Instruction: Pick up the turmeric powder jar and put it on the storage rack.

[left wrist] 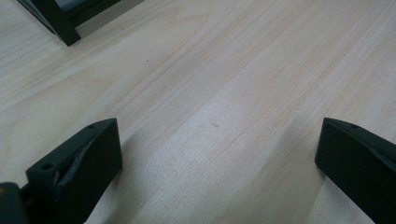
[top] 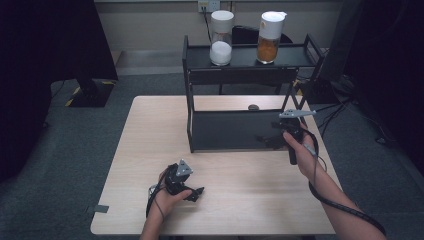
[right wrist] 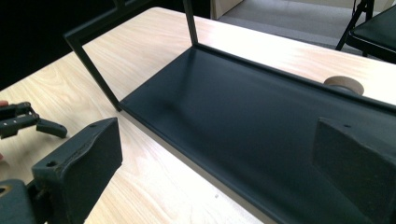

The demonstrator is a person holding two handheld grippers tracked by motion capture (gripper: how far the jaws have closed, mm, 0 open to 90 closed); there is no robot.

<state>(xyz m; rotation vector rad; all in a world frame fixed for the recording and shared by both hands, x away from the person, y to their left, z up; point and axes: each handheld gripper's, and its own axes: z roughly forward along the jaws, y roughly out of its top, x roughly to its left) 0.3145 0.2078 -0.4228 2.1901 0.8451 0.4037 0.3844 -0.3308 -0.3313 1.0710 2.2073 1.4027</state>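
A black two-tier rack (top: pixel 190 117) stands on the light wood table (top: pixel 150 140). Its top shelf carries a white-lidded jar of white powder (top: pixel 221 40) and a jar of orange-brown contents (top: pixel 270 40). The lower shelf (right wrist: pixel 243 121) is bare. My right gripper (top: pixel 272 135) hovers at the right end of that lower shelf, open, with nothing between its jaws (right wrist: pixel 219 140). My left gripper (top: pixel 196 192) rests low near the table's front edge, open over bare wood (left wrist: pixel 219 140). The rack's front leg (left wrist: pixel 60 23) shows in the left gripper view.
A small dark round disc (top: pixel 253 107) lies on the table behind the rack, also seen as a brown disc (right wrist: pixel 344 85) in the right gripper view. A black chair (right wrist: pixel 373 28) stands beyond the table. Dark monitors and cables flank the table.
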